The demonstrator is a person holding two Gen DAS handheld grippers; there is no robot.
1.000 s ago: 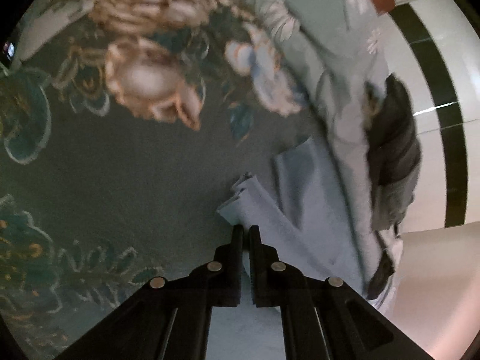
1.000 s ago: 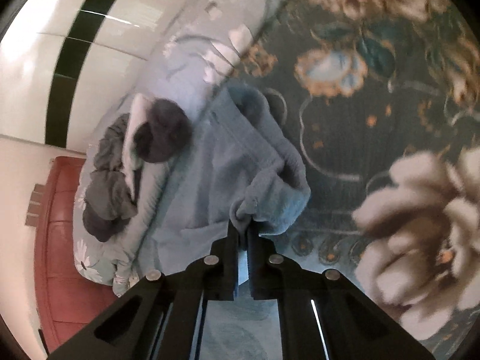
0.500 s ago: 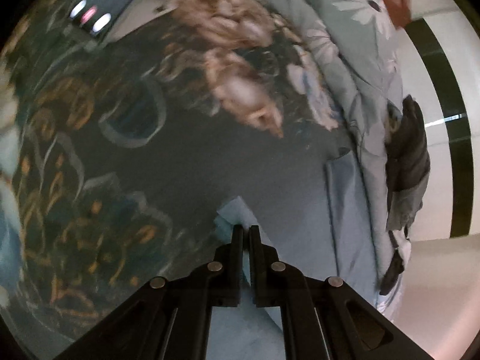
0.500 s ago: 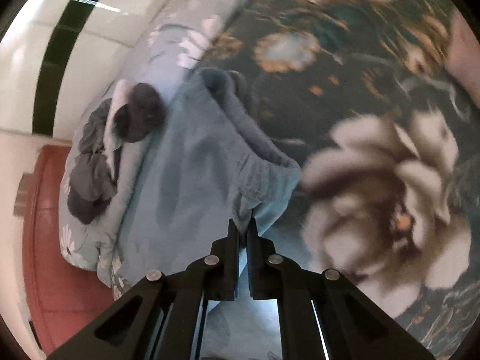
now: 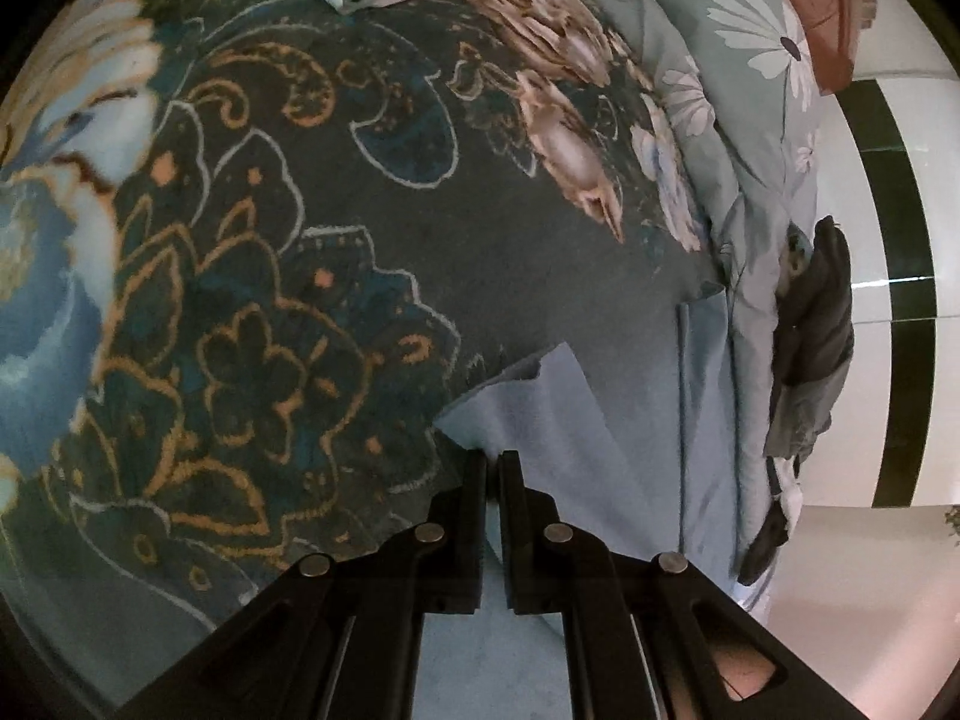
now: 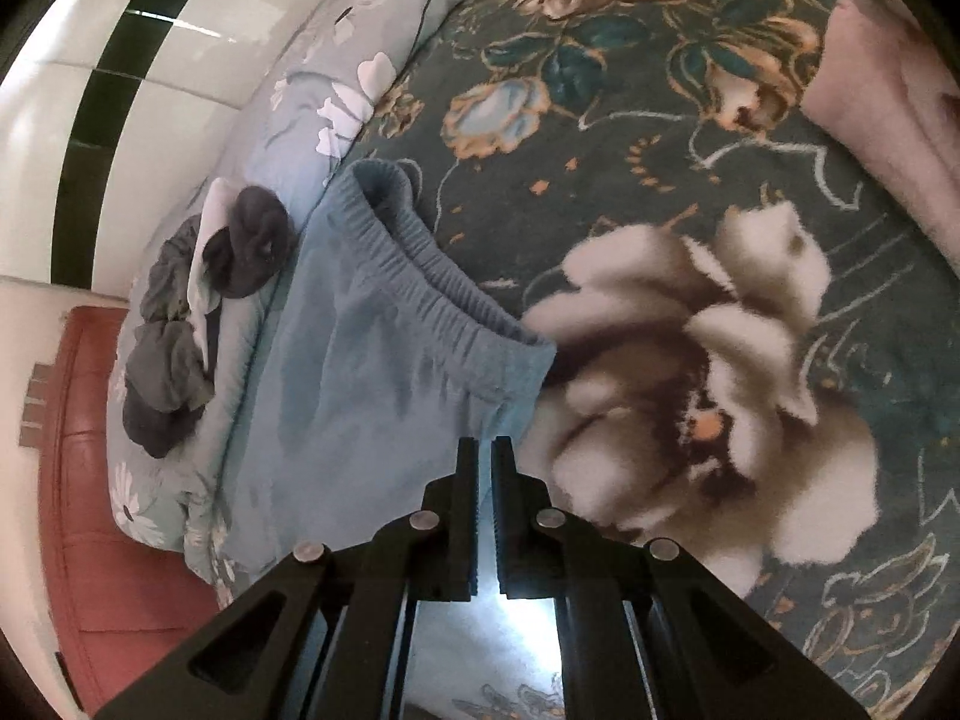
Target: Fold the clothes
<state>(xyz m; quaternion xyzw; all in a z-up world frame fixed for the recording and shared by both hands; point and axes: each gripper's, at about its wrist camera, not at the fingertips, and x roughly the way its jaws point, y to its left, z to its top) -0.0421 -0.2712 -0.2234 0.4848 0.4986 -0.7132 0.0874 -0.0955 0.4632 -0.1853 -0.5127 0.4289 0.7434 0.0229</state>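
You've got both tongs, left [image 5: 492, 455] and right [image 6: 485, 441], pinching the blue pants [image 6: 384, 384]; next, lay them flat on the bed [image 5: 372, 276].

This is a bedroom in a home. A bed is spread with a dark teal blanket [image 5: 372, 276] woven with large flowers and orange paisley, and along its edge lies a pale blue quilt [image 6: 336, 54] printed with white daisies. Loose clothing sits on the bedding: light blue trousers [image 6: 384, 372] with an elastic waistband and a heap of dark grey garments [image 6: 174, 360]. A padded reddish-brown headboard [image 6: 84, 480] (possibly leather) meets glossy white wall panels [image 6: 54, 138] with a black stripe.
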